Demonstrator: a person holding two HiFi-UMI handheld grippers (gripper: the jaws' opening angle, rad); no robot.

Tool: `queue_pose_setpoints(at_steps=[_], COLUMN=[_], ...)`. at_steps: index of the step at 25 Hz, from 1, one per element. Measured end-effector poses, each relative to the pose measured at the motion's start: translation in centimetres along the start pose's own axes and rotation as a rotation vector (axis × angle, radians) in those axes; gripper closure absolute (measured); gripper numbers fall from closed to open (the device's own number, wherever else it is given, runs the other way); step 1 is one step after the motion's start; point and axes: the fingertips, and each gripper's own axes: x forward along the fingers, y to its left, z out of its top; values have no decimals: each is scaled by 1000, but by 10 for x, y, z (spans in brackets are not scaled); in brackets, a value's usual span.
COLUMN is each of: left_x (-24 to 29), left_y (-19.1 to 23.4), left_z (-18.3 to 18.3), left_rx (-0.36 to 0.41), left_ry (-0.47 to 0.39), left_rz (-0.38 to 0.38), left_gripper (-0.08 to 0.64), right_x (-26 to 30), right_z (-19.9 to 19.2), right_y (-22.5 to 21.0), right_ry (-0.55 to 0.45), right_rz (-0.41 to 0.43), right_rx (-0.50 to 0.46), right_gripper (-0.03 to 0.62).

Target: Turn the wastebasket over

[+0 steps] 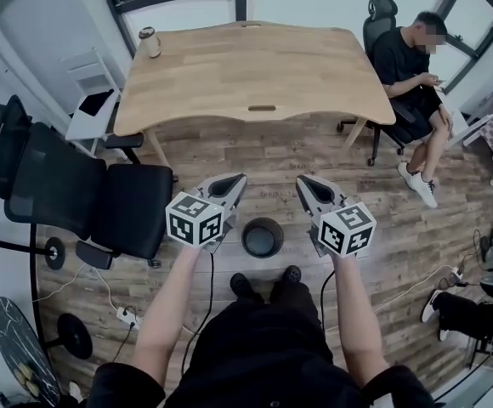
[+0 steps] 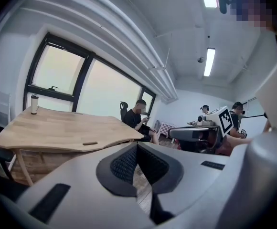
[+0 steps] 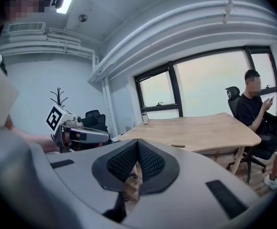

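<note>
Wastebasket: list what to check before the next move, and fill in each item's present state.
1. Left gripper empty: ok, jaws together with nothing between them.
2. Right gripper empty: ok, jaws together with nothing between them.
3. Wastebasket in sight: ok, on the floor between the two grippers.
4. Jaws opened for a grasp: not ok, both shut.
5. Which end of the wastebasket faces up: cannot tell for certain; a dark hollow faces the head view.
6. Office chair apart from the wastebasket: ok.
</note>
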Motion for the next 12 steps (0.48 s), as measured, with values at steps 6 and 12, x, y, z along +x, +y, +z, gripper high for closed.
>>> queue_pose_setpoints(at_steps=[6, 12], left_x=[-3, -8], left_y=[-2, -6], left_z=[0, 0], left_rx=[-4, 9], left_ry=[-8, -3], left_rz=[-3, -6], left_gripper=[545, 545], right_x=[1, 1], right_z=[-4, -3], right_y=[10, 12], right_ry=[14, 13], right_rz=[16, 13], right_rx=[-6, -8], right_gripper=[560, 560])
